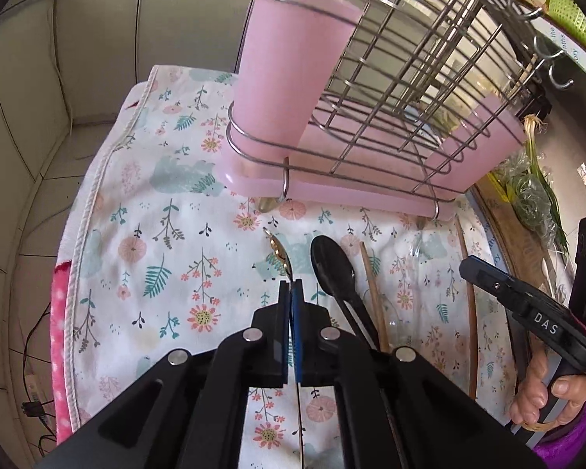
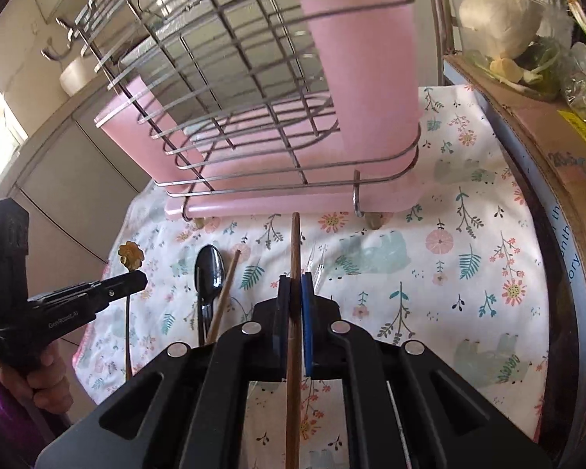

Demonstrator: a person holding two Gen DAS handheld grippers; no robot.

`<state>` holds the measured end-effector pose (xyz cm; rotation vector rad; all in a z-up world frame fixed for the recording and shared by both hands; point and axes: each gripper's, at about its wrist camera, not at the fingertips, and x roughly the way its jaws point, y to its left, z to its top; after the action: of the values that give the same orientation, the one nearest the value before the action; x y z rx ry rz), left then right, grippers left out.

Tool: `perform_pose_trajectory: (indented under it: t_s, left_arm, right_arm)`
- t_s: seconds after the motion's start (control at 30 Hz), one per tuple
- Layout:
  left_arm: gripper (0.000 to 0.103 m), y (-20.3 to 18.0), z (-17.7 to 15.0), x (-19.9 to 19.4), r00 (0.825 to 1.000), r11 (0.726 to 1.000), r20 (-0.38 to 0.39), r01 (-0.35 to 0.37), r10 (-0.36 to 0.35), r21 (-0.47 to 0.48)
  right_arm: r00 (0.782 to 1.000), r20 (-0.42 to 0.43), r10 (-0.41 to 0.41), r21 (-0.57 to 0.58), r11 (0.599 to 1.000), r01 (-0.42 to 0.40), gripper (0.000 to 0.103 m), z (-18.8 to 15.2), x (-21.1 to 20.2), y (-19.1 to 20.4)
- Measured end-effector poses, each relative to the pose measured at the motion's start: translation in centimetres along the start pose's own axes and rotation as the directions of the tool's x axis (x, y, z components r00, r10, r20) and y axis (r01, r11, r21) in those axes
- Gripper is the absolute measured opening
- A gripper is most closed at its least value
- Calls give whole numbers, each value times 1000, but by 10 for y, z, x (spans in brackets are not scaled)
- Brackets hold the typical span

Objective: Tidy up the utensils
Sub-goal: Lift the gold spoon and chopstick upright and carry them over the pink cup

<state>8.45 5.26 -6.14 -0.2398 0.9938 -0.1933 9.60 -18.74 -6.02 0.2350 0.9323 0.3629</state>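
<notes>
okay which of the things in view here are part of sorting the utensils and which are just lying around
Job:
- gold flower-handled utensil in left gripper
- wooden chopstick in right gripper
- black spoon
- loose chopstick
- pink holder cup
- wire rack

Lying about:
- floral cloth
- cardboard box
- bagged vegetables

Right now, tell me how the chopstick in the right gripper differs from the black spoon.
The chopstick is thin, straight brown wood; the black spoon is glossy, with a broad oval bowl. The chopstick is clamped in the right gripper; the spoon lies free on the floral cloth. The chopstick sits right of the spoon. Both point toward the pink rack.
</notes>
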Motion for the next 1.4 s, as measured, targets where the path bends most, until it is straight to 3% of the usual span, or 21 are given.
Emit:
perform_pose_trajectory:
  t_s: [0.43,0.83,1.03,1.27,1.4]
  left_arm:
    - [1,-9,-13,-65,983,1000,183,17,-18,8]
    - [1,-22,-4,-121,947,998,318,24,-39,50]
    - [1,-26,28,-160,910,998,412,23,-46,60]
    - [1,-28,87,-194,845,1000,535,5,-14,19]
    - [1,-25,119,-197,821,1000,571,0,7,-13]
  right_arm:
    - [978,205,45,29,998,-52,6,-6,-81,-5]
    - [923,381,47,6,999,-53,6,1,-147,-1]
    - [884,465,44,-27,999,-36,6,33,-180,5]
    - [809,588,18,-65,998,25,6,86,-209,15]
    - [770,638,3,-72,996,56,6,113,-216,19]
